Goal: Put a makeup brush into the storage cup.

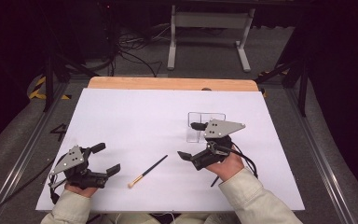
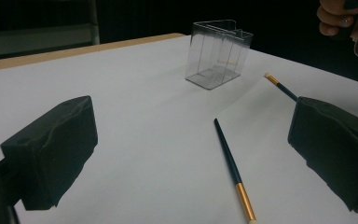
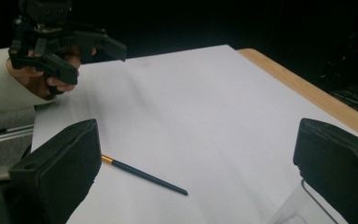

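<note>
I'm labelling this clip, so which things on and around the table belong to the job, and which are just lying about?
Belonging to the job:
- makeup brush on the white sheet
- second brush lying near the right gripper
- clear divided holder
- left gripper, open

Lying about:
- white frame stand on the floor
- cables behind the table

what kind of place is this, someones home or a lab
Most likely a lab or recording workspace, not a home. A white sheet covers the table, cables trail over the dark floor behind it, and a person holds the left gripper and right gripper, both open, near a brush and a clear box.
</note>
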`<state>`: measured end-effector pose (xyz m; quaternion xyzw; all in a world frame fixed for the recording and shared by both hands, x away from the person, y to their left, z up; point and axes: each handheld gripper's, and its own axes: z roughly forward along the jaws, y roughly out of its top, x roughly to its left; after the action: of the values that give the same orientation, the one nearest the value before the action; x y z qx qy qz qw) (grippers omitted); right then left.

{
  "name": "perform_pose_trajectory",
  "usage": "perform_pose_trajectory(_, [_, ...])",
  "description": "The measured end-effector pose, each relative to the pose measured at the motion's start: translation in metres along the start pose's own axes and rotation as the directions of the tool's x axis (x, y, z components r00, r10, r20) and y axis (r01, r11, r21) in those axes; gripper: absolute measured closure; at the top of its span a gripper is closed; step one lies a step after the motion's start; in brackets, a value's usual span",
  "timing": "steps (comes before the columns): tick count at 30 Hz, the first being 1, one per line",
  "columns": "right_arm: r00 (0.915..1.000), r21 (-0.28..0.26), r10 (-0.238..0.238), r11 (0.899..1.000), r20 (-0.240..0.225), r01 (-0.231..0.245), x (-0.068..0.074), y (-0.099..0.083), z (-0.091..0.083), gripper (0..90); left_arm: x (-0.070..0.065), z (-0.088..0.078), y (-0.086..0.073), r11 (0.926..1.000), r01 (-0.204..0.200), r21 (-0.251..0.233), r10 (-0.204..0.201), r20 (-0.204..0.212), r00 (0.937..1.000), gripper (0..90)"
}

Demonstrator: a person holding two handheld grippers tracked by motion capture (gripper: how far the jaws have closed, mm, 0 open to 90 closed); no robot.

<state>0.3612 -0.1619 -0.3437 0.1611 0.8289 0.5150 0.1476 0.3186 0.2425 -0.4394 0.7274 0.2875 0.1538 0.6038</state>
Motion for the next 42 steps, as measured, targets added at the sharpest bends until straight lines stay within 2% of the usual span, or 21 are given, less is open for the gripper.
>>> perform_pose_trajectory(5, [0.9996,0.073,-0.015,0.997,-0.023,0.017,-0.002,0.008,0.012,2.4,0.000,-0.001,-0.001,1.0000,0.004,0.001,-0.004,-0.002,1.0000,1.9])
perform_pose_trajectory(9, [0.9991,0.137,-0.026,0.990,-0.035,0.030,-0.002,0.014,0.021,2.8,0.001,0.001,-0.001,0.9999,0.008,0.011,-0.008,0.014,0.9999,2.0])
perform_pose_trajectory(14, [0.9975,0.229,-0.049,0.972,-0.052,0.059,-0.001,0.020,0.034,3.2,0.002,0.001,-0.001,0.9996,0.014,0.023,-0.014,0.018,0.9997,2.0])
perform_pose_trajectory(19, [0.9944,0.281,-0.066,0.956,-0.082,0.087,0.001,0.024,0.045,4.7,0.002,0.000,-0.001,0.9996,0.026,0.015,-0.026,0.033,0.9991,1.7])
perform_pose_trajectory(24, [0.9899,0.316,-0.084,0.942,-0.114,0.117,0.002,0.030,0.054,6.2,0.003,0.000,-0.001,0.9994,0.033,0.013,-0.034,0.034,0.9988,1.2])
perform_pose_trajectory(29, [0.9851,0.355,-0.106,0.923,-0.136,0.148,0.003,0.035,0.064,6.9,0.003,0.001,0.000,0.9993,0.034,0.016,-0.035,0.037,0.9987,1.2])
perform_pose_trajectory(33, [0.9820,0.373,-0.108,0.914,-0.154,0.160,0.004,0.036,0.072,7.0,0.004,0.001,0.000,0.9991,0.039,0.013,-0.040,0.042,0.9983,1.2])
perform_pose_trajectory(37, [0.9780,0.401,-0.112,0.899,-0.176,0.175,0.006,0.035,0.082,7.1,0.004,0.002,0.000,0.9987,0.048,0.015,-0.048,0.044,0.9979,1.0])
perform_pose_trajectory(42, [0.9723,0.412,-0.122,0.890,-0.200,0.196,0.009,0.035,0.091,8.0,0.004,0.001,-0.001,0.9987,0.048,0.017,-0.049,0.036,0.9982,1.0])
